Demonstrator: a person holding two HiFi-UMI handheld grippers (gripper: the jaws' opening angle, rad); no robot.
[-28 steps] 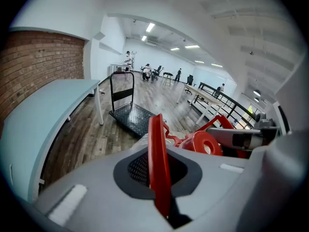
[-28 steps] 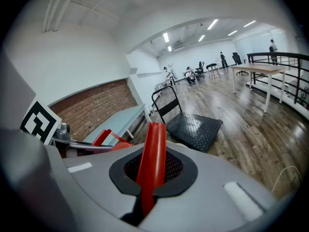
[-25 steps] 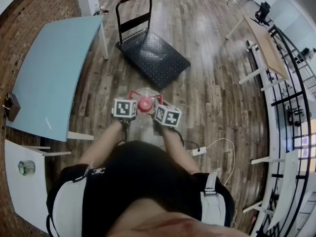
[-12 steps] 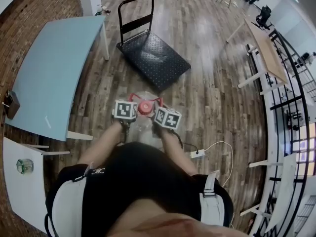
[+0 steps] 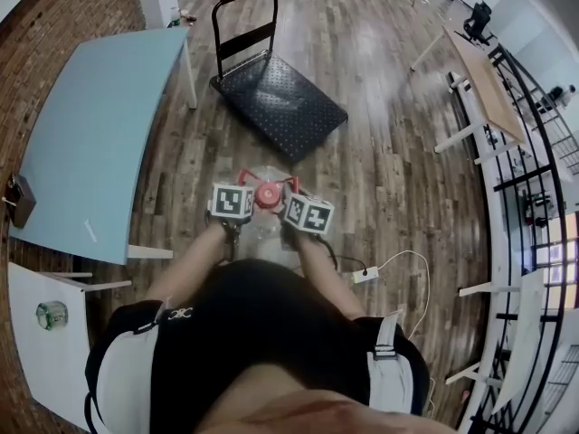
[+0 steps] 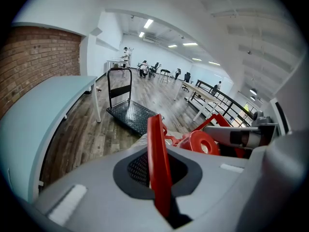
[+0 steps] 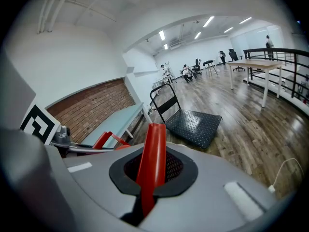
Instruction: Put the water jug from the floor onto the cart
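Two grippers: the left gripper (image 5: pixel 242 184) and right gripper (image 5: pixel 291 191) sat side by side at centre frame, one on each side of the jug's red cap (image 5: pixel 266 193).
Left fingers: pinched tight on the left strap (image 6: pixel 155 149), a red handle piece that stood upright between them with no gap showing.
Right fingers: clamped the same way on the right strap (image 7: pixel 152 153).
Why two grips: a full jug is probably heavy, so splitting the load across both straps would keep it level and stop it swinging.
Jug (image 5: pixel 264 172): a clear body just in front of the person, below the grippers at centre frame; whether it rested on the floor (image 5: pixel 389 179) or hung just above it could not be told.
Cart (image 5: pixel 280 98): a black flatbed above centre frame, deck bare, its push handle at the far end, well apart from the jug.
Approach: the near edge of the deck faced the jug with open floor between, likely the easiest side to load from.
Surroundings: a blue tabletop (image 5: pixel 90 143) filled the left of the frame; a white cable (image 5: pixel 398 259) lay at lower right, off the direct line to the cart.
Stage: grip made, carry to the cart not yet done.
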